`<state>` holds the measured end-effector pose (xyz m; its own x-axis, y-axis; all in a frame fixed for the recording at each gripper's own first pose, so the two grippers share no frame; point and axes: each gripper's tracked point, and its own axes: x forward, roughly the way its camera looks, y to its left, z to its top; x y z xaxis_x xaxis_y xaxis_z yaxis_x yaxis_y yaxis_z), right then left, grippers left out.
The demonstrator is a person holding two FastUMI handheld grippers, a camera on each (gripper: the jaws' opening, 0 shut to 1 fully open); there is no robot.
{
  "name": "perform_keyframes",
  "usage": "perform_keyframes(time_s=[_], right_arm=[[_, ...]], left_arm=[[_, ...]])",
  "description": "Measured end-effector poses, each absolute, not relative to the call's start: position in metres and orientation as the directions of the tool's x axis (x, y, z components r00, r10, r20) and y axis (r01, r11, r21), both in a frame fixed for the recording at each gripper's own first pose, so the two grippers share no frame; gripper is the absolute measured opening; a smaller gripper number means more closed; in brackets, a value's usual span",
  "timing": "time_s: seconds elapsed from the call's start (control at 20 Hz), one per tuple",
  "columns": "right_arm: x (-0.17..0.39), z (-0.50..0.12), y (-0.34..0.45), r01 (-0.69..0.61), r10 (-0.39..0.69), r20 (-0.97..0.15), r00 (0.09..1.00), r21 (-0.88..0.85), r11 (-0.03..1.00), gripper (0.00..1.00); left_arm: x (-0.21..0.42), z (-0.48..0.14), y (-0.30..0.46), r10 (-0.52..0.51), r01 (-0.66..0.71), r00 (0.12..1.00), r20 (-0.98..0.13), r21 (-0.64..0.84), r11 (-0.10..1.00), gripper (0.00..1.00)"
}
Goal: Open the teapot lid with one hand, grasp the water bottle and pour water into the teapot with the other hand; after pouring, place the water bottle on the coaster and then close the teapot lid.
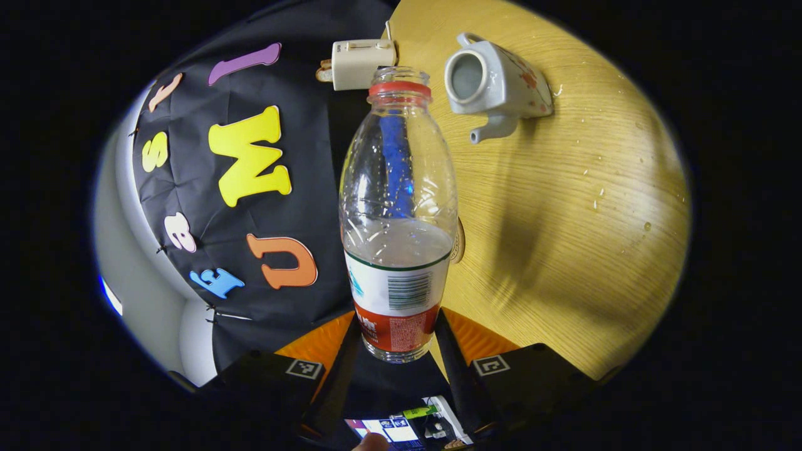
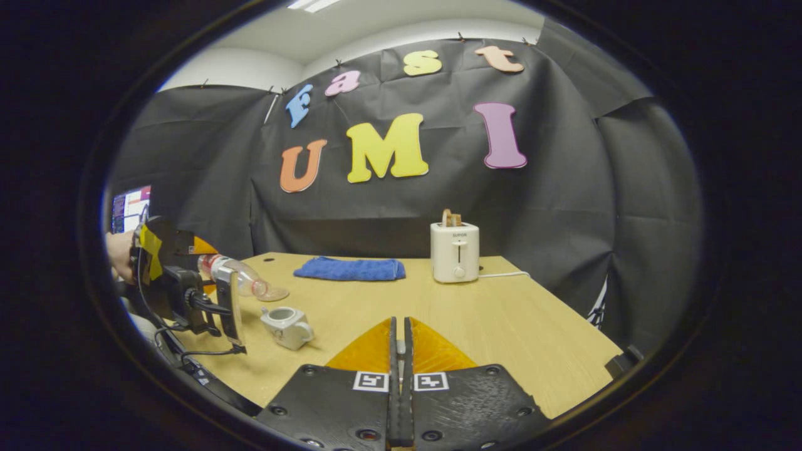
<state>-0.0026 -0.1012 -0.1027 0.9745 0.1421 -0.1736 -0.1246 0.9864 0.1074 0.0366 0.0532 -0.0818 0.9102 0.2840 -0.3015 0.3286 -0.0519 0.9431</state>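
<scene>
In the left gripper view, the booth's black cloth wall takes up the left half of the frame. At center the left tool [image 1: 397,341] grips the water bottle [image 1: 398,213] by its labelled lower end, one finger pressed against each side. The bottle has no cap; its red neck ring points toward the top of the frame and a little water sits inside, near the label. Just left of the bottle's mouth, at the top center, is a white toaster [image 1: 360,62]. Behind the bottle's right side a sliver of the round coaster [image 1: 459,241] shows on the wooden tabletop [image 1: 564,250]. To the upper right, the white teapot [image 1: 495,84] stands with its opening uncovered and its spout pointing toward the frame's lower edge; water droplets dot the wood to the right of it.

In the right gripper view, at the far left, a hand [image 2: 119,254] holds the left tool, with the bottle tilted so its mouth points right and slightly down, near the coaster [image 2: 274,293]. The teapot [image 2: 287,326] sits just below and to the right, lid off. Farther right a blue cloth [image 2: 351,269] lies at the back of the tabletop, then the toaster [image 2: 455,250] with a slice of bread in it. At bottom center the right tool [image 2: 399,341] has its fingers pressed together; a small pale piece may sit between them, but I cannot tell what it is.
</scene>
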Motion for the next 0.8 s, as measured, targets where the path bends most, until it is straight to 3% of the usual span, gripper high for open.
perform_keyframes(time_s=[0.35, 0.45, 0.5, 0.8], right_arm=[[-0.005, -0.104, -0.107, -0.119, 0.138, -0.17, 0.976, 0.117, 0.986, 0.0], [-0.005, -0.106, -0.107, -0.12, 0.139, -0.17, 0.976, 0.12, 0.986, 0.0], [-0.005, -0.106, -0.107, -0.12, 0.14, -0.169, 0.976, 0.122, 0.985, 0.0], [-0.007, -0.106, -0.108, -0.122, 0.143, -0.166, 0.976, 0.128, 0.984, 0.0]], left_arm=[[0.044, -0.073, 0.05, 0.3, 0.314, 0.92, -0.253, 0.933, -0.177, 0.72], [0.044, -0.068, 0.049, 0.299, 0.309, 0.924, -0.24, 0.928, -0.209, 0.76], [0.046, -0.065, 0.046, 0.296, 0.302, 0.927, -0.23, 0.926, -0.226, 0.72], [0.049, -0.052, 0.04, 0.295, 0.275, 0.937, -0.187, 0.914, -0.297, 0.72]])
